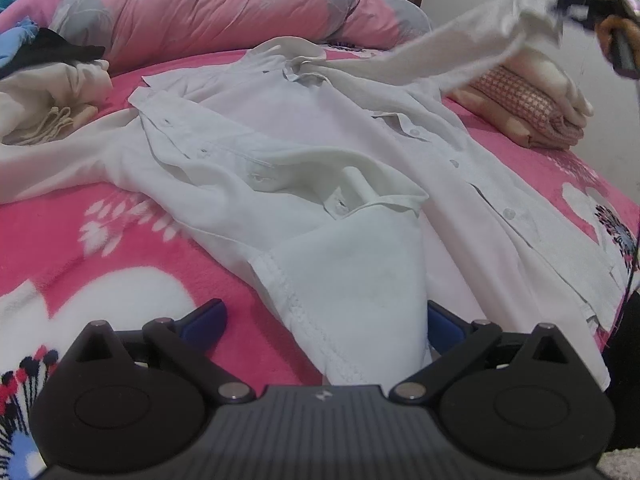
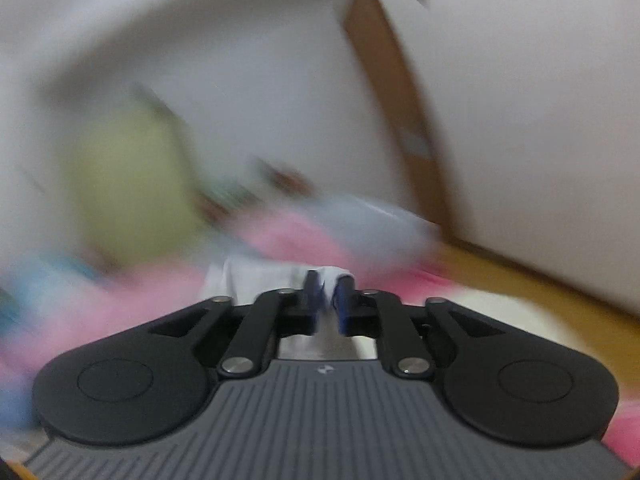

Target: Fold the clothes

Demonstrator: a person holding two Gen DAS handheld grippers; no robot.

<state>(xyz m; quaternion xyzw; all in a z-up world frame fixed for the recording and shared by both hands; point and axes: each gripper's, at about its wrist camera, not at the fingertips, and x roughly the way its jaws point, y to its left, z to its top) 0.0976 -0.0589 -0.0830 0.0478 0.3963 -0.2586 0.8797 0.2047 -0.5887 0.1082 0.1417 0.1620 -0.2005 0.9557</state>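
The white shirt [image 1: 304, 152] lies spread, buttons up, on the pink blanket [image 1: 132, 248], thin and limp, best gripped at hems or cuffs: the left gripper [image 1: 326, 320] straddles its hem wide open, while the right gripper [image 2: 328, 300] pinches a raised sleeve [image 1: 460, 48].

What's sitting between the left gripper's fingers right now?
In the left wrist view, a fold of the white shirt lies between the open left gripper's fingers, reaching back to its body. Nothing else is there.

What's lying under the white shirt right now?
The white shirt lies on the pink floral blanket, bare around it. Anything beneath its spread fabric is hidden.
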